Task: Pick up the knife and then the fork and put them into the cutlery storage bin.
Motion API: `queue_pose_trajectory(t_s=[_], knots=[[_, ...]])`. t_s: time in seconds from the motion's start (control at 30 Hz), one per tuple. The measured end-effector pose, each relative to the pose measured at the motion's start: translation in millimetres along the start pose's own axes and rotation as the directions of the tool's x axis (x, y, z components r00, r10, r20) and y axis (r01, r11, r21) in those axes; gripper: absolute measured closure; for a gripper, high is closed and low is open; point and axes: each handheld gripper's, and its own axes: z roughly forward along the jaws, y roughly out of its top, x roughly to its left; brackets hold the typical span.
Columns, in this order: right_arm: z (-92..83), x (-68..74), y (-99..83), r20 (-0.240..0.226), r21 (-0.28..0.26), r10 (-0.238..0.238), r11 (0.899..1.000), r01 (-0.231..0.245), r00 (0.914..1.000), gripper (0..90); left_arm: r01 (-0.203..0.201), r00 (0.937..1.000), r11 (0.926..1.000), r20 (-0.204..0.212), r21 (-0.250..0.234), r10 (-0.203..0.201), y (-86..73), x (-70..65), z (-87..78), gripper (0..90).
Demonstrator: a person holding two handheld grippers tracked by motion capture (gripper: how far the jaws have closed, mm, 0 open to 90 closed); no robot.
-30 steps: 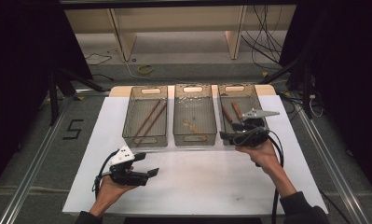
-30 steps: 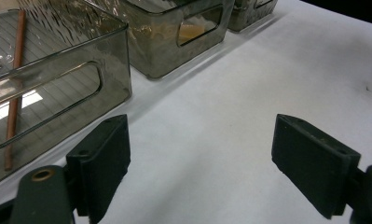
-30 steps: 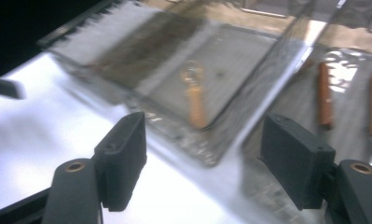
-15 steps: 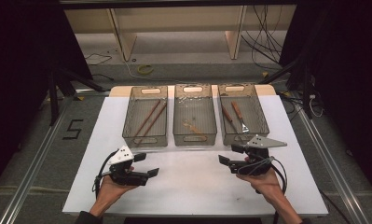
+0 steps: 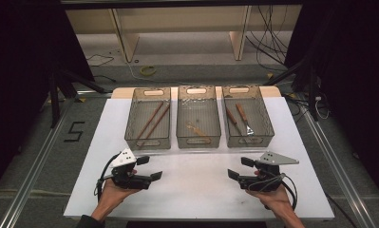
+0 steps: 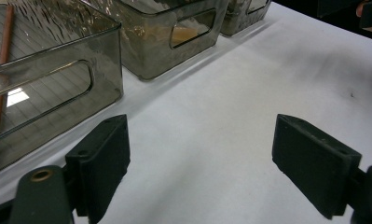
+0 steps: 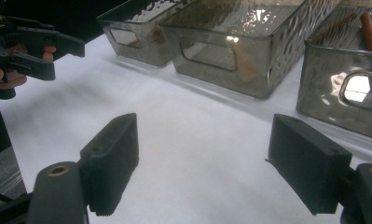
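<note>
Three smoky clear bins stand in a row at the back of the white table (image 5: 196, 194). The left bin (image 5: 147, 141) holds two brown sticks (image 5: 151, 121). A pale wooden utensil (image 5: 196, 129) lies in the middle bin (image 5: 198, 141), and two brown-handled utensils (image 5: 241, 116) lie in the right bin (image 5: 269, 128). My left gripper (image 5: 149, 168) rests low at the front left, open and empty (image 6: 200, 163). At the front right, my right gripper (image 5: 240, 167) is open, its jaws have just been opening, and nothing is between them (image 7: 202, 163).
Bare white tabletop stretches between the two grippers and the bins. A dark floor with metal rails surrounds the table, and cables lie on the floor behind it. In the right gripper view the left gripper (image 7: 30, 46) shows farther off beside the left bin (image 7: 132, 46).
My right gripper has come back from over the right bin toward the front edge and sunk lower, its jaws standing wider. The left gripper has kept still.
</note>
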Motion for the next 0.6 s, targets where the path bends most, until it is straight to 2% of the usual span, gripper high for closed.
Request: queue_pose_trajectory(t_s=[0.6], knots=[[0.2,-2.4,-2.0,0.013,-0.012,-0.006,1.0,0.006,0.9999,25.1,0.003,1.0,1.0,0.002,0.0,-0.003,0.1,0.4,0.2,18.5]])
